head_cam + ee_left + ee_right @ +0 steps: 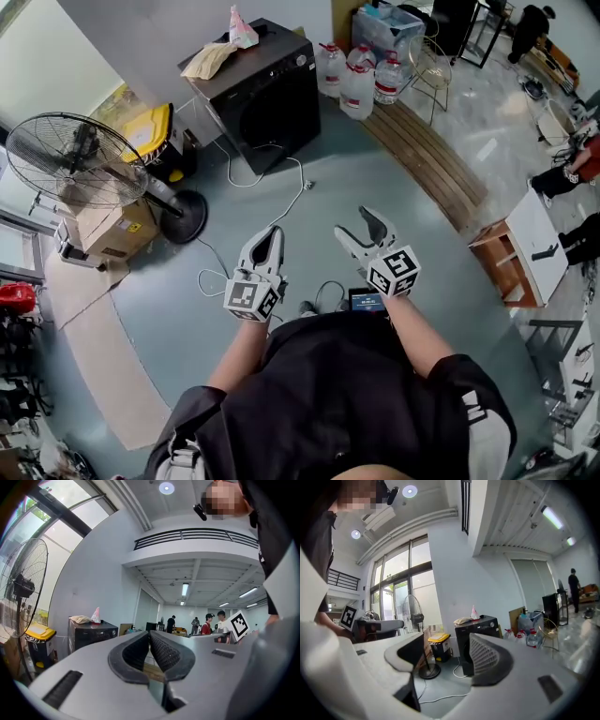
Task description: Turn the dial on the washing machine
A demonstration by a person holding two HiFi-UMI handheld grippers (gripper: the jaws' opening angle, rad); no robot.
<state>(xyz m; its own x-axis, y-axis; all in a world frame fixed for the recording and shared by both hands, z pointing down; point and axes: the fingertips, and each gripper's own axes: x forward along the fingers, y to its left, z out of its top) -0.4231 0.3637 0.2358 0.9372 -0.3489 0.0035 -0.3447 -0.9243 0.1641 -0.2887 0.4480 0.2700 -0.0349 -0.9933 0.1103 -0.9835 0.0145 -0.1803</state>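
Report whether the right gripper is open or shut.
Open. The right gripper has its jaws wide apart with nothing between them; the washing machine stands beyond, across the floor.

we see our right tongs [449,654] with jaws wide apart and nothing between them. beyond, at twelve o'clock, stands the black washing machine [483,627], well apart. a yellow bin [439,641] sits just beside it at eleven, a standing fan [414,609] at ten, water bottles [524,623] at two.
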